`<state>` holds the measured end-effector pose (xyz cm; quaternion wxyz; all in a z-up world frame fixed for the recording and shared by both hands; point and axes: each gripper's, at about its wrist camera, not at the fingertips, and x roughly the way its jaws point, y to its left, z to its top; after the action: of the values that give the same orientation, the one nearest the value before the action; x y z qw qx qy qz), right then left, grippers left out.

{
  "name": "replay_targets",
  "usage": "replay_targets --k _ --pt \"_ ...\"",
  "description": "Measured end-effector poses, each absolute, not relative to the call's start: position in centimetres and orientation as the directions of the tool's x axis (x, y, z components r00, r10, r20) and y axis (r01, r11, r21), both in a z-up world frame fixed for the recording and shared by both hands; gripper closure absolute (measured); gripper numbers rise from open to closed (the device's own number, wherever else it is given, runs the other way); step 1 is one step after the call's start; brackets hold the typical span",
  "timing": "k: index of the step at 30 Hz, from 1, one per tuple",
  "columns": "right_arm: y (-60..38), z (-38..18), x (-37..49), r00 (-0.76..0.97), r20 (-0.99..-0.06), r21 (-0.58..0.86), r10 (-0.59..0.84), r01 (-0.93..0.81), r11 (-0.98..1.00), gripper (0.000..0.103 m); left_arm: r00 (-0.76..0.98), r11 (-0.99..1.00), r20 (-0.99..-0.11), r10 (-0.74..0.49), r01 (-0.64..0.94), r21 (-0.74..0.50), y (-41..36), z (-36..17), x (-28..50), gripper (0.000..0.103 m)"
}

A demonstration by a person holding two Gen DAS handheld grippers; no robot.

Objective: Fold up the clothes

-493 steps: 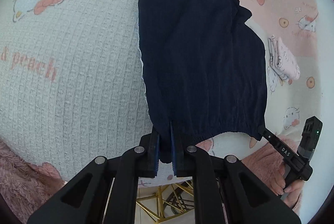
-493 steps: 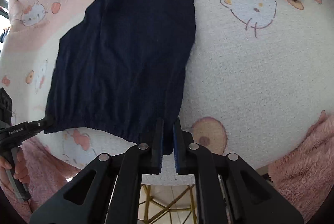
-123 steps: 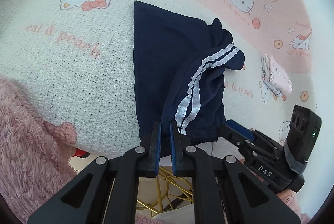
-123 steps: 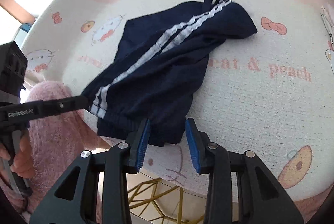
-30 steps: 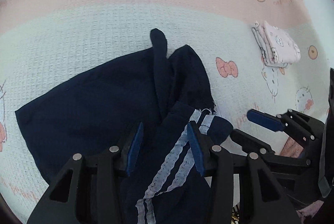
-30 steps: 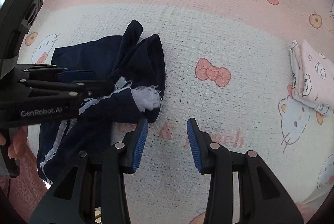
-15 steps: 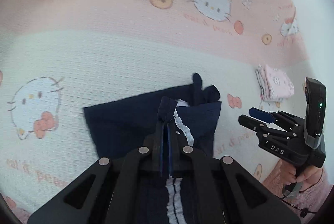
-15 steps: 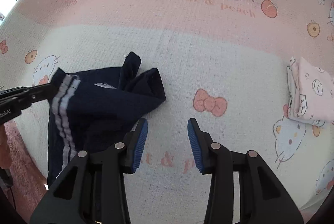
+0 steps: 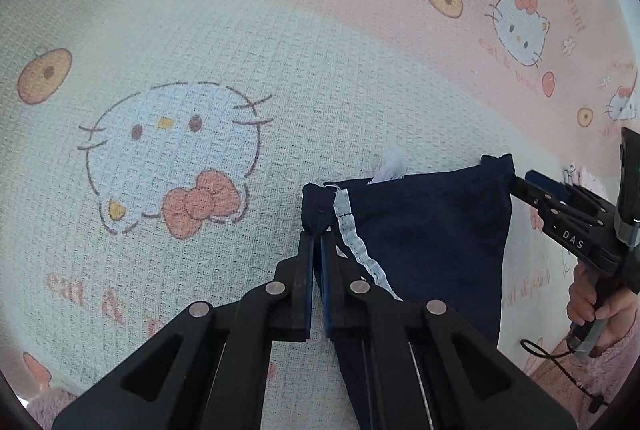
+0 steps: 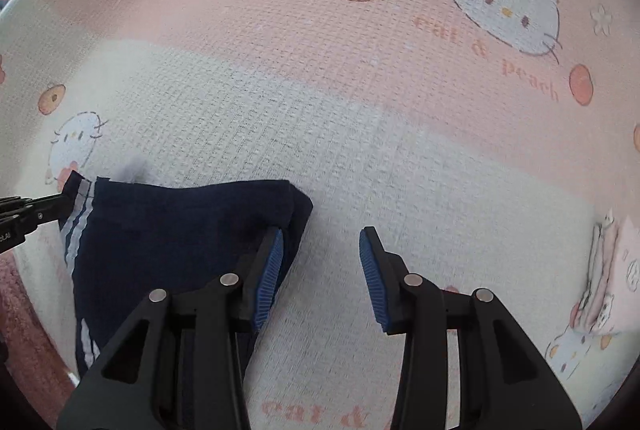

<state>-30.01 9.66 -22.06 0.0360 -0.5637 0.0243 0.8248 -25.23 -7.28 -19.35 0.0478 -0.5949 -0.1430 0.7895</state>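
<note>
A waffle-textured blanket [image 9: 280, 77] covers the whole work surface. Its near part is cream white and its far part is a broad band of soft pink. Printed all over it are cartoon cat faces with red bows, small orange fruits, little flowers, and faded pink lettering. One large cat face [image 9: 172, 157] lies on the white area to the left of the garment.

A pair of navy shorts [image 9: 432, 230] with white lace stripes down the side lies on the white part of the blanket, its top edge drawn out into a fairly straight line. The left gripper [image 9: 317, 230] is clamped tight on the shorts' corner beside the white stripe, with a bunched knob of dark cloth sticking out past its tips. The right gripper [image 10: 321, 230] stands with its blue-padded jaws parted, holding nothing; its left finger [image 10: 272, 262] lies over the shorts' other corner, and bare blanket shows between the jaws.

In the left wrist view, a hand [image 9: 596, 306] grips the right gripper's handle at the far right edge, with a fuzzy pink sleeve [image 9: 612, 370] below it. A small folded stack of pale pink printed clothes [image 10: 612, 270] rests on the blanket well to the right of the shorts. A sliver of bright window shows at the top left corner of the right wrist view.
</note>
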Motion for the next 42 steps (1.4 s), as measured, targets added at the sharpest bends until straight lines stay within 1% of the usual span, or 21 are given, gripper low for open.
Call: replay_targets --k 1,4,6,9,12,14,19,20,23,25,28,30,32,34,37,41,42 --pt "9.2 -22.3 -30.6 -0.364 -0.930 -0.020 0.042 -0.064 -0.998 0.062 -0.288 -0.954 -0.925 0.249 0.094 -0.286 -7.3 -19.5 -25.2 0.099" --pt "7.6 -22.5 -31.0 -0.368 -0.930 0.014 -0.015 0.006 -1.000 0.062 -0.292 -0.950 -0.920 0.261 0.093 -0.299 -7.3 -19.7 -25.3 0.099" --pt "6.7 -24.0 -31.4 -0.310 -0.949 0.044 -0.060 0.059 -0.997 0.062 -0.291 -0.946 -0.918 0.270 0.100 -0.310 -7.4 -19.9 -25.5 0.099" --pt "6.4 -24.7 -31.1 -0.308 -0.950 0.040 -0.056 0.058 -0.998 0.062 -0.297 -0.942 -0.914 0.276 0.104 -0.319 -7.5 -19.7 -25.4 0.099" --pt "8.1 -24.7 -30.8 -0.314 -0.949 0.052 -0.035 -0.044 -0.998 0.063 -0.299 -0.943 -0.914 0.273 0.105 -0.316 -7.8 -19.7 -25.0 0.099" --pt "9.6 -24.7 -30.3 -0.302 -0.953 0.022 0.012 -0.107 -0.994 0.063 -0.301 -0.941 -0.912 0.279 0.106 -0.322 -7.8 -19.7 -24.9 0.099" --pt "13.0 -23.7 -28.3 -0.294 -0.953 -0.018 0.075 -0.189 -0.982 0.062 -0.318 -0.936 -0.896 0.310 0.064 -0.347 -6.7 -19.1 -25.4 0.099" --pt "13.6 -23.5 -27.8 -0.294 -0.953 -0.014 0.074 -0.201 -0.979 0.062 -0.326 -0.942 -0.897 0.299 0.049 -0.332 -6.3 -18.9 -25.4 0.099" --pt "15.5 -23.0 -26.8 -0.327 -0.945 0.101 -0.015 -0.249 -0.963 0.062 -0.343 -0.959 -0.903 0.260 0.019 -0.283 -5.4 -18.6 -25.6 0.099" --pt "16.3 -22.8 -26.4 -0.350 -0.934 0.174 -0.074 -0.261 -0.950 0.061 -0.321 -0.958 -0.911 0.258 0.041 -0.285 -6.0 -18.9 -26.1 0.099" --pt "16.5 -22.4 -26.7 -0.355 -0.934 0.142 -0.037 -0.275 -0.951 0.061 -0.267 -0.960 -0.936 0.230 0.097 -0.263 -7.4 -20.0 -26.3 0.099" --pt "17.2 -21.9 -27.1 -0.385 -0.923 0.149 -0.019 -0.311 -0.939 0.061 -0.255 -0.963 -0.946 0.202 0.123 -0.239 -8.2 -20.3 -25.9 0.099" --pt "17.9 -21.5 -27.5 -0.411 -0.912 0.170 -0.014 -0.345 -0.923 0.060 -0.257 -0.960 -0.944 0.206 0.136 -0.246 -8.6 -20.1 -25.8 0.099" --pt "17.3 -21.5 -28.5 -0.399 -0.916 0.167 -0.036 -0.299 -0.939 0.060 -0.258 -0.963 -0.946 0.194 0.132 -0.234 -8.7 -20.0 -25.9 0.099" --pt "14.3 -21.1 -29.3 -0.406 -0.913 0.118 -0.050 -0.144 -0.982 0.060 -0.258 -0.967 -0.948 0.189 0.122 -0.226 -8.6 -20.0 -25.9 0.099" --pt "11.6 -23.7 -30.9 -0.252 -0.968 0.025 -0.014 -0.041 -0.999 0.060 -0.261 -0.965 -0.945 0.197 0.120 -0.235 -8.0 -20.0 -26.7 0.099" --pt "11.4 -23.6 -30.7 -0.263 -0.965 0.013 -0.005 -0.029 -0.999 0.060 -0.261 -0.964 -0.944 0.201 0.121 -0.238 -8.2 -20.0 -26.6 0.099"
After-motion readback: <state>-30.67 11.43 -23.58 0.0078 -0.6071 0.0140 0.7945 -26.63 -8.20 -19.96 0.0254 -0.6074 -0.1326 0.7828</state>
